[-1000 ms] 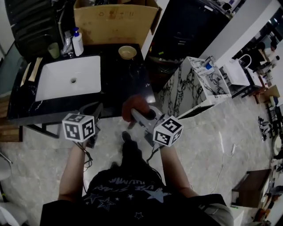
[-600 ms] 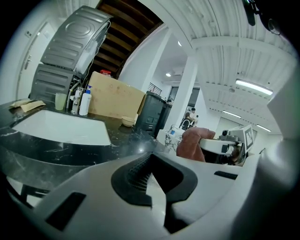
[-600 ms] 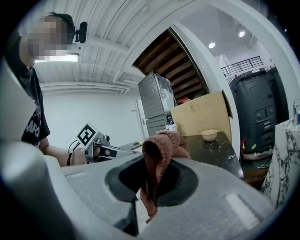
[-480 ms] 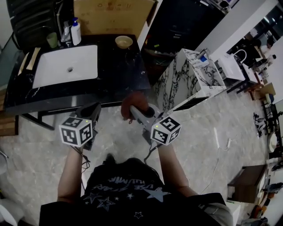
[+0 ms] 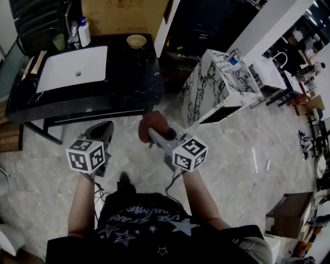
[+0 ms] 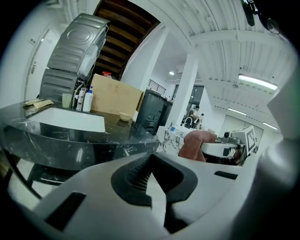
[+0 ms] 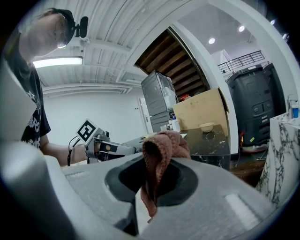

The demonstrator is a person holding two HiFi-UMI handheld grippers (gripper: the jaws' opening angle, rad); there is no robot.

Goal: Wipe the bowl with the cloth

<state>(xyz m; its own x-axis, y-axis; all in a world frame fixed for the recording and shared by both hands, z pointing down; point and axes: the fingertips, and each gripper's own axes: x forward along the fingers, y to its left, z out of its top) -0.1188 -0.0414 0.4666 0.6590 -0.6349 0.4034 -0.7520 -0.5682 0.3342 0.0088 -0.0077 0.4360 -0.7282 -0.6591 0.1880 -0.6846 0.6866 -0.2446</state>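
A small beige bowl (image 5: 136, 40) stands at the back right of the black counter (image 5: 129, 82), far ahead of both grippers; it also shows as the bowl (image 6: 124, 116) and the bowl (image 7: 206, 126) in the two gripper views. My right gripper (image 5: 150, 133) is shut on a reddish-brown cloth (image 5: 152, 124), which bunches above the jaws as the cloth (image 7: 161, 147). My left gripper (image 5: 105, 127) is held beside it over the floor. Its jaws are shut with nothing between them (image 6: 150, 180).
A white sink (image 5: 72, 67) fills the counter's left half. A soap bottle (image 5: 84, 32) and a green cup (image 5: 58, 41) stand behind it. A cardboard box (image 5: 124, 13) rises at the back. A marble-patterned cabinet (image 5: 216, 82) stands to the right, on a pale stone floor (image 5: 232, 154).
The counter and bowl have slid up and away in the head view. Both grippers sit slightly lower and farther from the counter. The cloth stays in the right jaws.
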